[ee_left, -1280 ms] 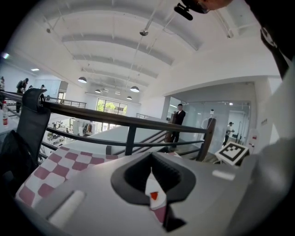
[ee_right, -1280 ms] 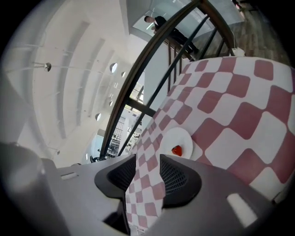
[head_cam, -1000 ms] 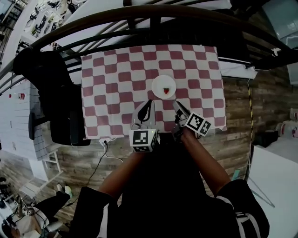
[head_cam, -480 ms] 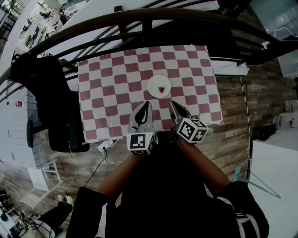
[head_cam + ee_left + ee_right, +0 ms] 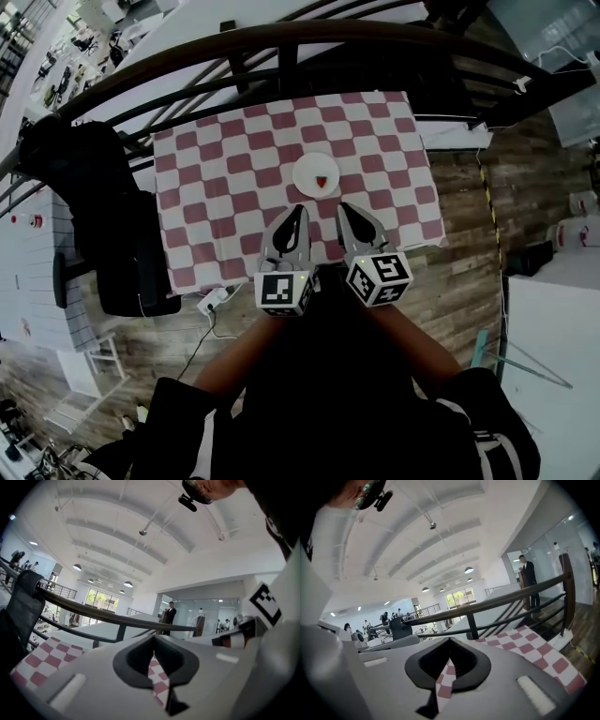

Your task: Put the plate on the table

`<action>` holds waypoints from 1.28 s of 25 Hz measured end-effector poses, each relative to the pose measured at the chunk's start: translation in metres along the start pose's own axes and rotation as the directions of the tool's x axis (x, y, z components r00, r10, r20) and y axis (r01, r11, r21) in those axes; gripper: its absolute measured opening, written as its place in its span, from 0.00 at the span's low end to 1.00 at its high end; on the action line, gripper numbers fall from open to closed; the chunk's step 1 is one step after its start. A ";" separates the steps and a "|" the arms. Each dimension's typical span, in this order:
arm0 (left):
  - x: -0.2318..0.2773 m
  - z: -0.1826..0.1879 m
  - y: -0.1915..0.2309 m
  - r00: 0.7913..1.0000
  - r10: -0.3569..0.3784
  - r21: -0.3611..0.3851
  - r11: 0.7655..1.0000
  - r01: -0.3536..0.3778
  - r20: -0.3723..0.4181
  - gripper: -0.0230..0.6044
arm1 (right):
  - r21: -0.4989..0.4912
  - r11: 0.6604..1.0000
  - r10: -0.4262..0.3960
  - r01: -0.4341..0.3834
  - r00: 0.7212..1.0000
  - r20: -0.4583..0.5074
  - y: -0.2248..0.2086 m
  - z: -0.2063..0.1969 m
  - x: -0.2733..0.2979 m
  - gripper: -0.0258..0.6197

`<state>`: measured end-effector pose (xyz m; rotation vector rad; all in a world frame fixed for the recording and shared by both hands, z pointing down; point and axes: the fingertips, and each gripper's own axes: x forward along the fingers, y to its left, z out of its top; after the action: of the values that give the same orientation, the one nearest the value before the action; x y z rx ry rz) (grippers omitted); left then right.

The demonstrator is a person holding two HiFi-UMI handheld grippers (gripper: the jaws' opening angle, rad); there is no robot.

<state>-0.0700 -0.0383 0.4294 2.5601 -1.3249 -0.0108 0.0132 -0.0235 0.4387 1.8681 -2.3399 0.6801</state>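
Note:
A small white plate [image 5: 316, 175] with a strawberry on it rests on the red-and-white checkered table [image 5: 216, 187], near the middle. Both grippers hover side by side over the table's near edge, pointing at the plate and short of it. My left gripper [image 5: 298, 209] is shut, with nothing between its jaws. My right gripper [image 5: 340, 206] is also shut and holds nothing. In the left gripper view the left gripper [image 5: 153, 637] has its tips together over the checkered cloth [image 5: 42, 656]. The right gripper view shows the right gripper [image 5: 450, 640] the same way above the cloth [image 5: 534, 648].
A dark curved railing [image 5: 281, 42] runs past the table's far side. A black chair [image 5: 112, 206] stands left of the table. A white power strip [image 5: 213, 300] lies on the wood floor [image 5: 469, 244] by the near left corner.
My right gripper has rolled upright and drawn back beside the left one, away from the plate. The left gripper has lifted slightly. The plate stays where it was.

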 end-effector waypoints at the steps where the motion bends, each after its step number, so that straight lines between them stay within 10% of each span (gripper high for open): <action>1: 0.000 0.001 0.000 1.000 -0.004 -0.007 1.000 0.004 0.000 0.05 | -0.026 1.000 -0.004 0.005 1.000 0.011 0.003 0.003 -0.002 0.04; 32: -0.006 0.012 -0.017 0.997 -0.081 0.142 0.987 0.079 0.007 0.05 | -0.285 0.956 -0.051 0.073 0.995 0.083 0.038 0.011 -0.007 0.04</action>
<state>-0.0609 -0.0270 0.4128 2.7349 -1.2689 0.0540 -0.0181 -0.0153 0.4150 1.8533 -2.2650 0.2481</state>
